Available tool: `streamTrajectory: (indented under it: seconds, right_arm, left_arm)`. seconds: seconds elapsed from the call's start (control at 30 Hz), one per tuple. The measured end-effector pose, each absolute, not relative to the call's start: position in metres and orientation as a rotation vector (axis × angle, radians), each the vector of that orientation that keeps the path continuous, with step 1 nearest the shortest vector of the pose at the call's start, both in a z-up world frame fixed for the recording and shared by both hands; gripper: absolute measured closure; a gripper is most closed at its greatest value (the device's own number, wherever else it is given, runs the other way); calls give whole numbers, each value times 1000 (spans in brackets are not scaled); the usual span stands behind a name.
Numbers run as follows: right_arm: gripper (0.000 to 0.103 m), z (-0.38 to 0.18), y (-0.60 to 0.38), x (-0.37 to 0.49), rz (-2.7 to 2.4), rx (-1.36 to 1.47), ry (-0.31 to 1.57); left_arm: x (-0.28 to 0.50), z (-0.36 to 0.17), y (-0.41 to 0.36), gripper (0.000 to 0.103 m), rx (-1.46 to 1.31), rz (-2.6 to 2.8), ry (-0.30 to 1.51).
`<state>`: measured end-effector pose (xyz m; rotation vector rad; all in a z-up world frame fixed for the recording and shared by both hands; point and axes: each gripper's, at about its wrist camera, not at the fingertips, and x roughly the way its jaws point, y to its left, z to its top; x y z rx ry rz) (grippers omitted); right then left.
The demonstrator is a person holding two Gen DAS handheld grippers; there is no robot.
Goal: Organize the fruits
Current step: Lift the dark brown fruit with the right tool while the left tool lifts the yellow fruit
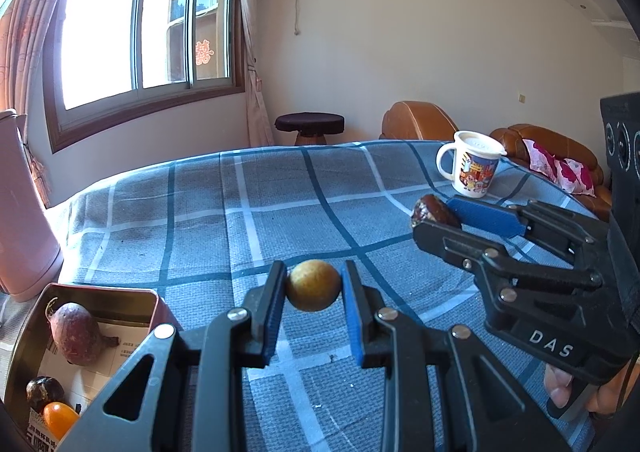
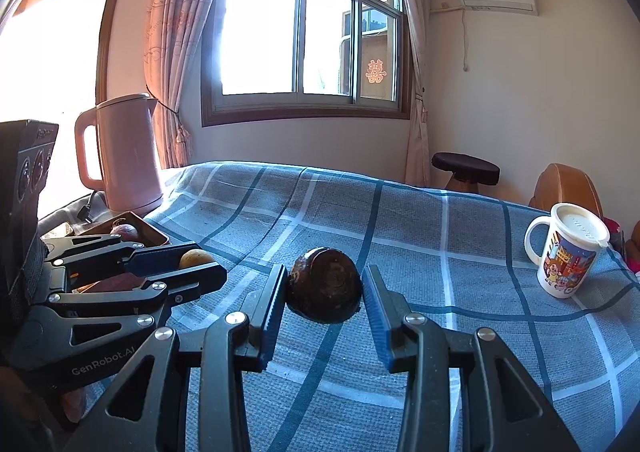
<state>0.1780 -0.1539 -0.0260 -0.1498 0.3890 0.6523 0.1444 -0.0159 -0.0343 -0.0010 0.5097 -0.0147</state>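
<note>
Tin box (image 1: pixel 158 302): it sits low to the left of your left gripper, open on top, already holding a purplish passion fruit (image 1: pixel 76 332), a dark round fruit (image 1: pixel 44 392) and a small orange fruit (image 1: pixel 60 418).
Left gripper (image 1: pixel 314 286): you have it clenched on the yellow-brown round fruit (image 1: pixel 314 285), one pad on each side at the widest part, held clear above the checked cloth (image 1: pixel 200 220).
Yellow-brown fruit, handling: I judge it light and firm, with a dull skin that should not slip. It is small, so a grip off the widest part could let it roll out; keep the pads where they are.
Yellow-brown fruit, axis: it is close to a ball, so no long axis or pointing end shows.
Right gripper (image 2: pixel 325 290): it grasps the dark brown fruit (image 2: pixel 325 290), the pads closed on its left and right flanks, ahead of and to the right of your left gripper.
Dark fruit, handling: the skin looks glossy and wrinkled, perhaps hard-shelled. I would treat it as light but slicker than the other, and hold it across the broad middle without squeezing harder.
Dark fruit, axis: from the left wrist it looks somewhat longer than wide, its length running along the fingers; a round end with ring marks faces your right wrist camera.
Mug (image 2: pixel 568 252): lidded, standing well to the right of the right gripper, clear of both fruits.
</note>
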Motion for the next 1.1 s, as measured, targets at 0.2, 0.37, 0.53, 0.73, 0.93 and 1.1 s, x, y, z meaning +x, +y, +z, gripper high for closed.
streamTrajectory:
  seconds: [0.2,0.37,0.53,0.73,0.93,1.1]
  right_arm:
    - [62,-25,-154,173,653,-149,368]
    - [62,-24,-156,170,651,-144,354]
    - [62,-23,-156,166,652,-141,341]
    - [62,-21,-157,162,654,-135,331]
    - [62,-21,-156,157,663,-131,322]
    - [62,-21,-152,153,675,-134,321]
  left_arm:
    - [140,-33,-15,74,-2,-7,488]
    - [136,-31,-15,74,2,-1,472]
    - [134,-30,-14,74,0,3,462]
    - [128,-29,-14,74,12,6,451]
    - [121,-28,-12,74,14,9,444]
    - [112,-26,-7,74,12,18,431]
